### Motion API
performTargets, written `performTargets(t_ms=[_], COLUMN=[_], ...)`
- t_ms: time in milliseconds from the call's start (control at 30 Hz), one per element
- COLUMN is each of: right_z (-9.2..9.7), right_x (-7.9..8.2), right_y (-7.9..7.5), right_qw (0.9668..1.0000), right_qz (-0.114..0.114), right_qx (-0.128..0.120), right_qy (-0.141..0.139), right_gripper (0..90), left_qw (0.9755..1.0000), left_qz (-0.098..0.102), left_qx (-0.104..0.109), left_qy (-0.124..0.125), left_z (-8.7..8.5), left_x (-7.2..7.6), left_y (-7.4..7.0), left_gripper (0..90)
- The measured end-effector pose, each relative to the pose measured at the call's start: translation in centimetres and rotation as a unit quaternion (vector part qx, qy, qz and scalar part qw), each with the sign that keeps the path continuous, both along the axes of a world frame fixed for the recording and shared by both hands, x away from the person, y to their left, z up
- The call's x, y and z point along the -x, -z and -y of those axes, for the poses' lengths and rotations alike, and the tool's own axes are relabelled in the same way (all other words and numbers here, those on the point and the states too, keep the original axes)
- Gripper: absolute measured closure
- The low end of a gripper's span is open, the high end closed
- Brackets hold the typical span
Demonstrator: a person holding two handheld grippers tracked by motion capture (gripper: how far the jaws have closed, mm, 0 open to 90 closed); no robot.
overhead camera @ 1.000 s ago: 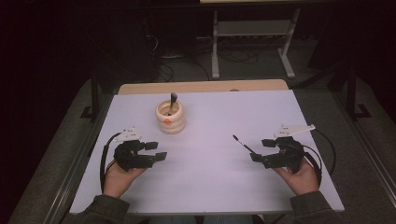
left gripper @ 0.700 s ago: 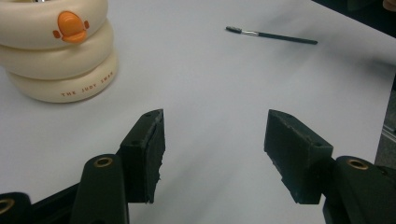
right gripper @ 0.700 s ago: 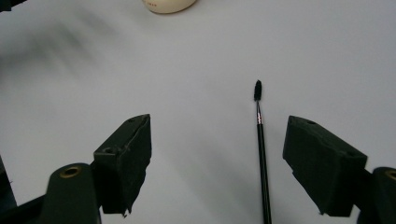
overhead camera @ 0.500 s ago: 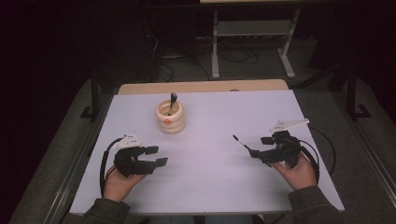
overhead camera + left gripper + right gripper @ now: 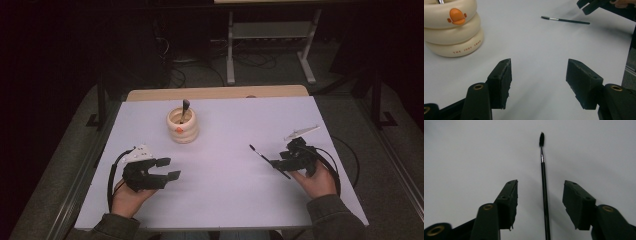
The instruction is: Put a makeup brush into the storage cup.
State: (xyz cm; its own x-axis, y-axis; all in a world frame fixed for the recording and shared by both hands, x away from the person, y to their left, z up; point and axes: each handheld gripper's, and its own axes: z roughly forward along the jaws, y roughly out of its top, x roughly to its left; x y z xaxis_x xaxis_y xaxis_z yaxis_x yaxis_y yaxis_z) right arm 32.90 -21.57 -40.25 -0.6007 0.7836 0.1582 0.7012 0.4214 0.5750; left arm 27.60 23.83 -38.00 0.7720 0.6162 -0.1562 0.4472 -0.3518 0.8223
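Observation:
A thin black brush (image 5: pixel 257 152) lies flat on the white table (image 5: pixel 225 200), right of centre. In the right gripper view the brush (image 5: pixel 543 182) runs straight up between the jaws, bristles far from me. My right gripper (image 5: pixel 276 163) (image 5: pixel 540 195) is open, one jaw on each side of the handle, not closed on it. A cream ringed cup (image 5: pixel 182 127) with an orange duck mark stands at the back left, a dark-tipped tool (image 5: pixel 185 106) upright in it. Near the front left, my left gripper (image 5: pixel 171 168) (image 5: pixel 539 75) is open and holds nothing. The cup (image 5: pixel 451 27) is ahead to its left.
In the left gripper view the brush (image 5: pixel 565 20) lies far ahead, with the other gripper (image 5: pixel 599 5) at the top right. A wooden strip (image 5: pixel 215 93) edges the table's far side. Beyond it stand a metal frame (image 5: pixel 270 45) and floor cables.
My left gripper has drifted slightly toward the front edge. My right gripper has edged left along the brush handle. The brush and the cup have not moved.

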Motion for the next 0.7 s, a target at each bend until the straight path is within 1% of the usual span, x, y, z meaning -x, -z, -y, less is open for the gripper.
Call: performTargets(t_ms=[67,167,200,400,500,700], right_z=[0.0,-0.1,-0.1,0.0,-0.2,-0.4], right_x=[-0.1,-0.1,-0.1,-0.2,-0.3,-0.4], right_y=[0.5,1.2,1.3,2.0,2.1,2.2], right_qw=[0.9999,0.9994,0.9993,0.9986,0.9981,0.9974], right_qz=[-0.006,-0.019,-0.021,-0.034,-0.034,-0.039], right_qx=[0.010,0.028,0.032,0.041,0.049,0.056], right_qy=[-0.002,-0.005,-0.007,-0.009,-0.016,-0.022], right_gripper=[49.9,53.4,55.5,63.9,67.2,70.4], left_qw=[1.0000,1.0000,1.0000,1.0000,1.0000,1.0000], left_qz=[0.000,-0.004,-0.006,-0.006,-0.006,-0.006], left_qx=[-0.001,-0.001,0.002,0.001,0.000,0.002], left_qy=[0.000,0.000,-0.002,0.002,0.002,0.001], left_z=[0.0,-0.1,0.0,0.0,0.0,0.0], left_x=[0.0,0.0,0.0,-0.1,-0.1,0.0], left_y=[0.0,0.2,0.2,0.3,0.3,0.2], left_gripper=[36.9,36.9,36.9,36.9,37.0,37.1])
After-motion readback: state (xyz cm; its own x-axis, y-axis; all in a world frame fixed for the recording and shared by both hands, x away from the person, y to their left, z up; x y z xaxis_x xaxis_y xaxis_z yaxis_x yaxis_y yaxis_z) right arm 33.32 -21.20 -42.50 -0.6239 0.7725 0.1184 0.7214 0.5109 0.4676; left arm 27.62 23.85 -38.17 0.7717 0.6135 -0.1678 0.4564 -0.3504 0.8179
